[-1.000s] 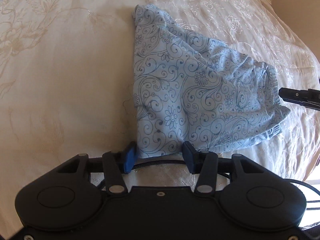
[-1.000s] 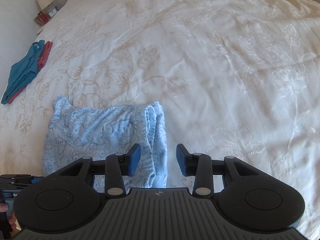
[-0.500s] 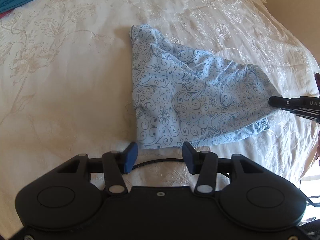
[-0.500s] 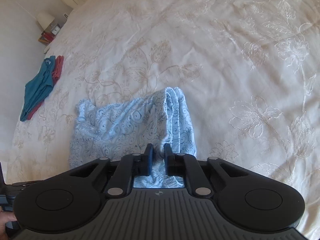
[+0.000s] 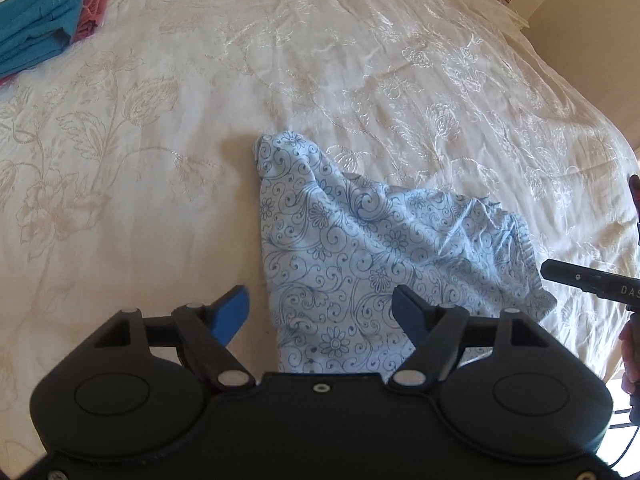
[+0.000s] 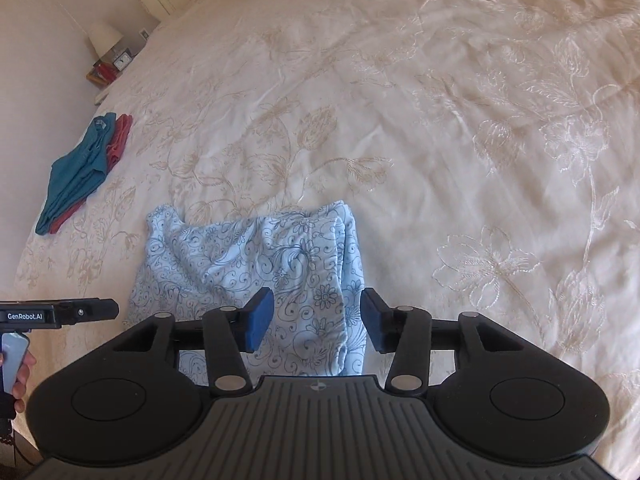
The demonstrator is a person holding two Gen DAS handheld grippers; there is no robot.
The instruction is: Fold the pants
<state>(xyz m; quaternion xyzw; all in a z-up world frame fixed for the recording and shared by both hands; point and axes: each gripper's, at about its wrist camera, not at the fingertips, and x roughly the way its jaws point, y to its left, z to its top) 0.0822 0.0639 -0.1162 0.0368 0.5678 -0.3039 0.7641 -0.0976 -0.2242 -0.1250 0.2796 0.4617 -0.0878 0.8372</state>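
Surveying: one bed, two hand-held claws, one garment under work and a small pile of other clothes.
Bed [image 5: 360, 80]: covered by a cream spread with embroidered flowers and stems; it carries every garment in view.
Pants [image 5: 360, 264]: light blue cloth printed with dark blue scrolls and flowers, lying folded over on the spread near its close edge; a narrow point of cloth juts toward the far side, and several layered edges stack along the side nearest the right claw.
Left claw [image 5: 320, 316]: jaws spread wide, having just been opening; the near edge of the pants shows in the gap, but neither blue pad presses on the cloth.
Right claw [image 6: 318, 322]: jaws spread, having just been opening; the stacked edge of the pants lies below and between the pads, with no pinch on it.
Containers: none can be made out in either view; the bed alone bears the items.
Folded clothes [image 6: 76, 172]: a teal garment lying on top of a red one, well apart from the pants, toward the far left of the spread.
Bedside stand [image 6: 108, 68]: beside the far corner of the bed, holding a white lamp, a small clock and red items too small to identify.
Writing: "GenRobot.AI" in white on the left tool's body [image 6: 26, 316] in the right wrist view; "DAS", cut off at the picture edge, on the right tool's body [image 5: 624, 290] in the left wrist view.
Hands: fingers [image 6: 20, 380] wrap the left tool's handle; part of a hand shows at the edge of the left wrist view.
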